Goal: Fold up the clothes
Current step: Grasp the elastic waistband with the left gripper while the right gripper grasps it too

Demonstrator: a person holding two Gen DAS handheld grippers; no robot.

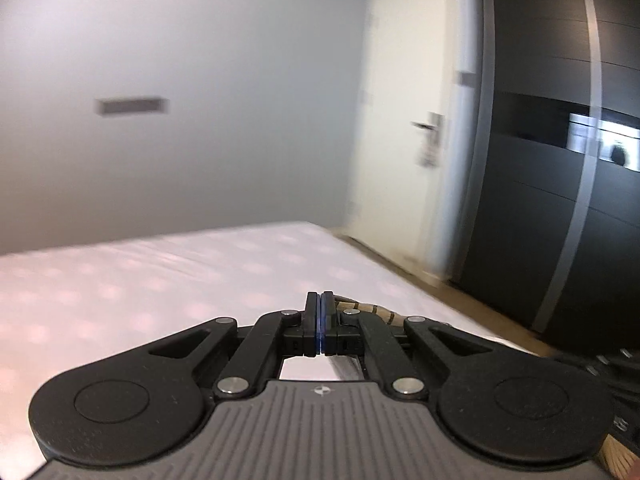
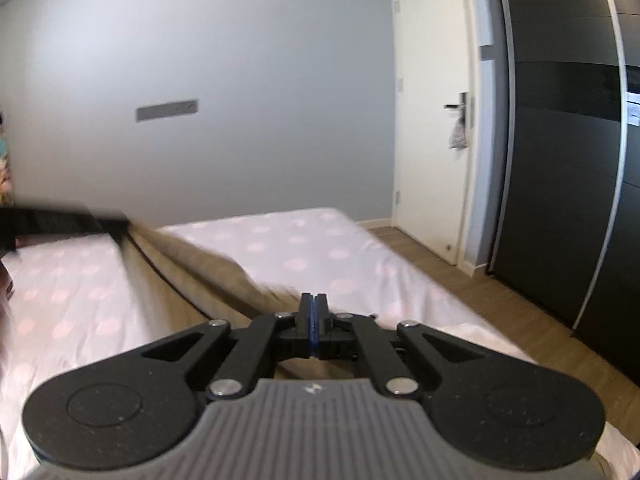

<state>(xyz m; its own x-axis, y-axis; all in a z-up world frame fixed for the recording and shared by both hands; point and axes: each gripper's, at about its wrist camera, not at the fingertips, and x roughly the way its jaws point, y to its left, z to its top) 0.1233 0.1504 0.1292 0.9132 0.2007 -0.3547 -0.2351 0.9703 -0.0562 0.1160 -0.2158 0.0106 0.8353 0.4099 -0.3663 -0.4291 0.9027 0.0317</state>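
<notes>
Left tongs and right tongs clenched on tan garment, stretched between them above bed

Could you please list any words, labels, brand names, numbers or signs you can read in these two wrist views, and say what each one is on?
No readable text in either view.
Left gripper: a small round emblem on its grey body, no letters.
Right gripper: the same kind of emblem, no letters.
Grey wall plate: a few dark marks, too blurred to read.
White item at the wardrobe: faint marks, too small to read.
</notes>
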